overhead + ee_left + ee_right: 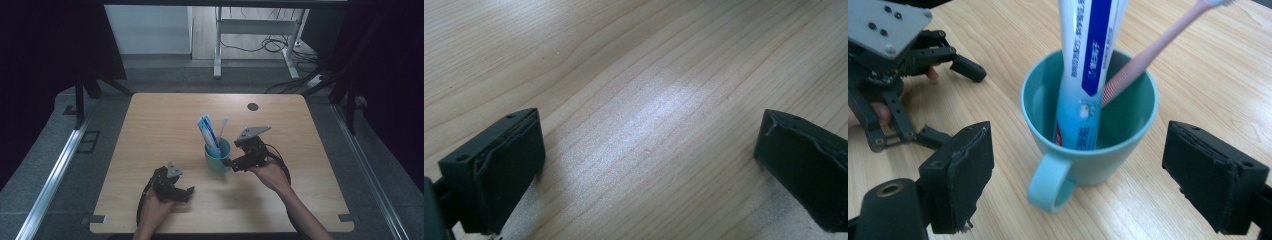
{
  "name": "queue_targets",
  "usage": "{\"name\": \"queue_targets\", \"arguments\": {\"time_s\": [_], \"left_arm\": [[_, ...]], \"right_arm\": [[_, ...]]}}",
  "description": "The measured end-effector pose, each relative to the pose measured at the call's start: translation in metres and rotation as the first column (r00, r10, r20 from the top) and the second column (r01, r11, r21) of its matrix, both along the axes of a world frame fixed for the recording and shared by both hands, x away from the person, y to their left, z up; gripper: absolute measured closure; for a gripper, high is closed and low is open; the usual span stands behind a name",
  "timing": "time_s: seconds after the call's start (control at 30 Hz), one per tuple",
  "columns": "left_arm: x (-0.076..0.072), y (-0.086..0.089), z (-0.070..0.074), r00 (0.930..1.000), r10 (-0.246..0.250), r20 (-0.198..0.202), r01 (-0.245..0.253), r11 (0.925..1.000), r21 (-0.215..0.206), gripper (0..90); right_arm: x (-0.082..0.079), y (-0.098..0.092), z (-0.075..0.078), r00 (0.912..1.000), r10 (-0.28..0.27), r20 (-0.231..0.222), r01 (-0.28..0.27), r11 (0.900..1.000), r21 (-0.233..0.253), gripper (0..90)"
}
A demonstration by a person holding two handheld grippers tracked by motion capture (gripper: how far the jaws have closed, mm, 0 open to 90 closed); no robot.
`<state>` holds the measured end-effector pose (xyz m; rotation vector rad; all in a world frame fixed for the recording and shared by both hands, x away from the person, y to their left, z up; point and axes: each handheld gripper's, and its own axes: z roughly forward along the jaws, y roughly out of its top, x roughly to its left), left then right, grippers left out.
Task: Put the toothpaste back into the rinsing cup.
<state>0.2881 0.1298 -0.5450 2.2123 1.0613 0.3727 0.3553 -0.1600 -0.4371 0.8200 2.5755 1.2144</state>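
Holding your right gripper [231, 162] just beside the teal cup [1093, 150], you are lining up on it — the jaws are standing wide apart with the cup's handle facing them. The cup is sitting near the middle of the tabletop [150, 125], carrying a toothpaste tube [1088, 60] and a pink toothbrush [1148, 55]. Your left gripper [190, 191] is resting low over bare wood, jaws spread and gripping nothing. The next move is likely calling for easing forward — squarely around the cup wall or handle, without tipping it.

Two hand-held black two-jaw grippers, bare forearms.
Left black linkage gripper [189, 190] and right black linkage gripper [227, 163]: grey three-cornered screw-studded top plates, black trailing cables, blocky ridged jaw pads.
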Motion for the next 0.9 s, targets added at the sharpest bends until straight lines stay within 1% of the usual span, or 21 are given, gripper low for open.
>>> {"name": "queue_targets", "arguments": {"time_s": [0.23, 0.5, 0.63, 0.9], "left_arm": [[0.0, 0.0, 0.0, 1.0, 0.0, 0.0, 0.0, 1.0, 0.0, 0.0], [0.0, 0.0, 0.0, 1.0, 0.001, 0.002, -0.001, 1.0, -0.002, 0.0], [0.0, 0.0, 0.0, 1.0, 0.001, 0.001, -0.001, 1.0, -0.002, 0.0], [0.0, 0.0, 0.0, 1.0, 0.0, 0.003, 0.0, 1.0, -0.001, 0.0]], "right_arm": [[-0.004, -0.01, -0.002, 1.0, -0.007, 0.005, 0.007, 1.0, -0.017, 11.7], [-0.011, -0.022, -0.005, 0.9998, -0.014, 0.016, 0.014, 0.999, -0.047, 9.2], [-0.016, -0.027, -0.009, 0.9995, -0.018, 0.025, 0.02, 0.998, -0.066, 8.1], [-0.023, -0.043, -0.02, 0.999, -0.039, 0.024, 0.041, 0.996, -0.081, 6.4]]}}
